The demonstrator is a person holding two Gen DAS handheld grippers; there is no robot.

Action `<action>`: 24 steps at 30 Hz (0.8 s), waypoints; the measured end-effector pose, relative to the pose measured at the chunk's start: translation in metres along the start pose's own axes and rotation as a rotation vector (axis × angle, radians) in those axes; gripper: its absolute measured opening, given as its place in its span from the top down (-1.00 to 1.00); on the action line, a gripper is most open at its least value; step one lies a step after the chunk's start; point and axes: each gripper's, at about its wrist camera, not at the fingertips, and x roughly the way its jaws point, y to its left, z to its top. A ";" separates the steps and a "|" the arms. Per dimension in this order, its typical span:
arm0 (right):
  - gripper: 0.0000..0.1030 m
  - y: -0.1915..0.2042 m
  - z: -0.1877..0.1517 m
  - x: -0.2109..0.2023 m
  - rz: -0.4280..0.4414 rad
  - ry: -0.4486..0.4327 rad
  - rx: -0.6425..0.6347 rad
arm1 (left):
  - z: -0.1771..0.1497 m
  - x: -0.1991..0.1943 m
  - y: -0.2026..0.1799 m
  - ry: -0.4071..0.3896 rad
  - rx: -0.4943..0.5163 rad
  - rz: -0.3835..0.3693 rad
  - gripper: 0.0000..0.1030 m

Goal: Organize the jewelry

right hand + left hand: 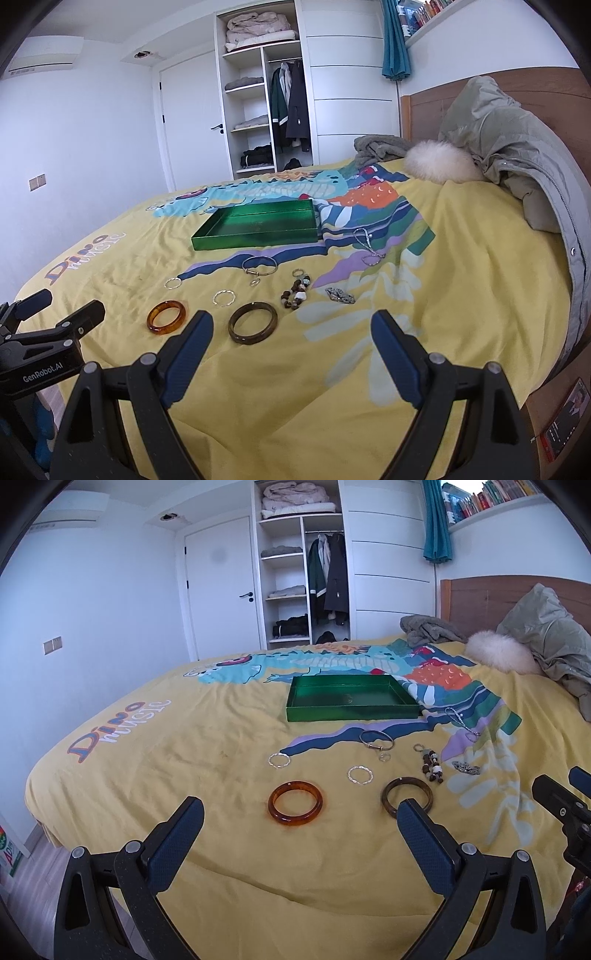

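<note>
A green tray lies on the yellow bedspread, nothing clearly in it. In front of it lie an amber bangle, a dark brown bangle, a thin metal bangle, two twisted silver rings, a beaded keychain, a silver chain and a grey brooch. My left gripper is open, just short of the amber bangle. My right gripper is open, beside the brown bangle.
A grey jacket, a white fluffy ball and a grey blanket lie at the headboard end. An open wardrobe and a door stand behind the bed. The bed's left edge drops to the floor.
</note>
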 end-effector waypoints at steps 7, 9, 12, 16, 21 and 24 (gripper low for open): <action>-0.69 -0.003 -0.002 0.010 0.011 0.022 0.019 | -0.002 0.005 0.000 0.012 0.007 -0.001 -0.99; -0.69 -0.004 -0.005 0.011 0.015 0.027 0.023 | -0.001 0.006 0.002 0.012 -0.002 0.000 -0.99; -0.69 -0.004 -0.007 0.014 0.018 0.034 0.031 | -0.001 0.008 0.007 0.007 -0.019 0.002 -0.99; -0.69 -0.005 -0.010 0.019 0.027 0.047 0.041 | -0.001 0.013 0.011 0.009 -0.027 0.025 -0.99; -0.68 -0.004 -0.013 0.031 0.043 0.076 0.043 | -0.003 0.026 0.014 0.048 -0.018 0.030 -0.99; -0.67 -0.002 -0.015 0.039 0.062 0.093 0.036 | -0.002 0.034 0.016 0.068 -0.020 0.033 -0.99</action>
